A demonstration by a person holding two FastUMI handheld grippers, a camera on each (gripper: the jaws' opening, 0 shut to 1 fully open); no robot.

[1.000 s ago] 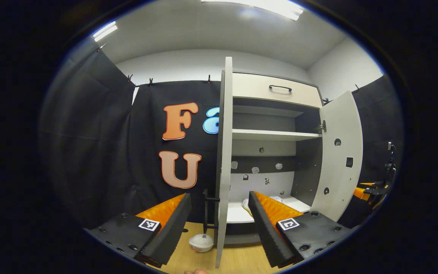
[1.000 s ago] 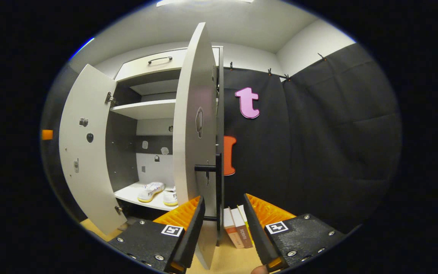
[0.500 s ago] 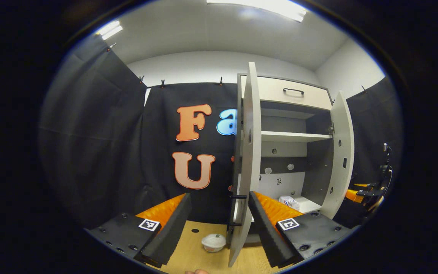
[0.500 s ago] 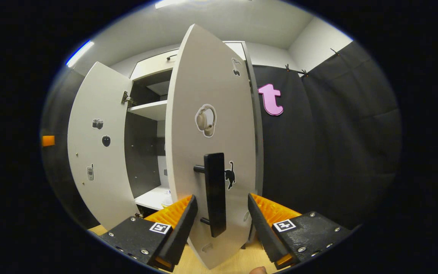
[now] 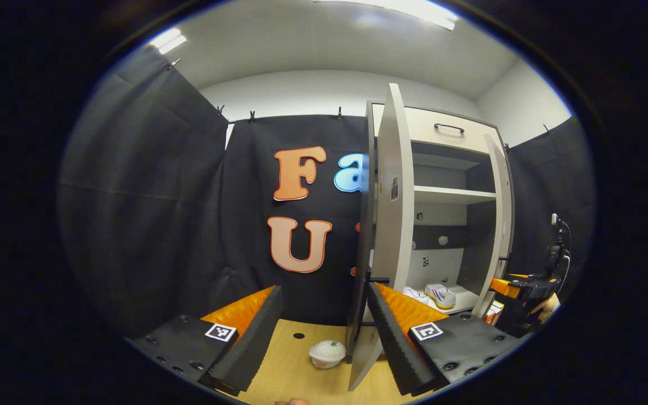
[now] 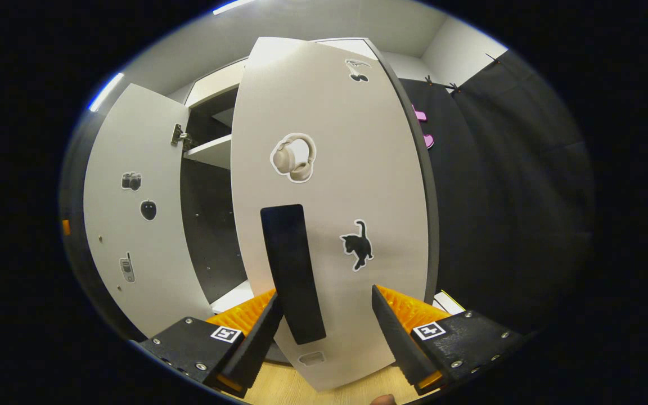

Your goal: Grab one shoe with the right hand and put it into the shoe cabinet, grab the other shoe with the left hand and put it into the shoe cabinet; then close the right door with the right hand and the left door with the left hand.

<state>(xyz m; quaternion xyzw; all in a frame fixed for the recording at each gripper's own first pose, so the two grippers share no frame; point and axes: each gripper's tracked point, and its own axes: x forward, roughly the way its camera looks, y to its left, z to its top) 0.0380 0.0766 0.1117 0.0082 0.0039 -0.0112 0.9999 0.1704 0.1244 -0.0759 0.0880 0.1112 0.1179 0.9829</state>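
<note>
Risk lies mainly with the doors meeting badly. Should the right door (image 6: 329, 185) be swung in while the left door (image 5: 391, 225) is also brought round, their free edges could be knocked together, or a finger could be caught between a panel and the cabinet (image 5: 453, 185). The right gripper (image 6: 324, 332) is set with its jaws apart, and the dark handle (image 6: 293, 270) of the right door is seen rising just above the gap, nearer the left finger; whether the panel is being touched cannot be told. If the handle were struck by that finger, the door could be pushed askew rather than shut.

Both shoes (image 5: 439, 294) are seen lying side by side on the bottom shelf (image 5: 462, 301) inside the cabinet, so the placing is judged done and only the door closing is left. They sit well beyond the left gripper (image 5: 324, 332), past its right finger. That gripper's jaws are also apart and empty, with the left door's lower edge standing just beside the right finger, partly swung out from the cabinet. A small white bowl (image 5: 327, 353) rests on the floor (image 5: 296, 371) near that door's foot and could be bumped if the gripper were lowered.
</note>
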